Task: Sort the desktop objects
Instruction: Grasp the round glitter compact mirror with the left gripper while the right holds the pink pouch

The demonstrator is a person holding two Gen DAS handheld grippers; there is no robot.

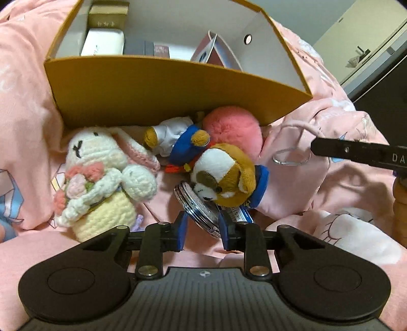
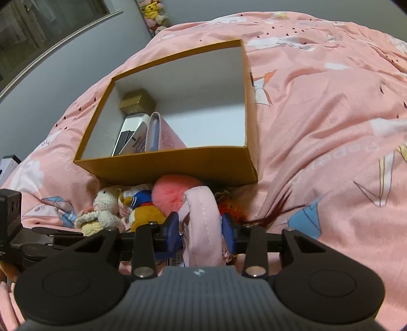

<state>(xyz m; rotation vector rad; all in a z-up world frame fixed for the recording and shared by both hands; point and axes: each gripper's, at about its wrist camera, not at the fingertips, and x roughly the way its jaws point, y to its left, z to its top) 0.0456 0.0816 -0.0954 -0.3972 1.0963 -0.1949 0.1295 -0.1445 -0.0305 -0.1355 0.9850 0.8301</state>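
Observation:
An open yellow cardboard box lies on a pink bedspread and holds several small boxes. In front of it lie a crocheted white bunny, a brown-and-white plush dog, a pink pompom and a round clear-lidded tin. My left gripper is shut on the tin's rim, under the dog's head. My right gripper is shut on a pink padded strap, low over the toys; the box lies just beyond. One right finger shows in the left wrist view.
A metal key ring on a pink cord lies right of the pompom. Dark reddish feathers lie beside my right gripper. The bedspread is rumpled, with open room to the right of the box. A grey wall and plush toys stand behind.

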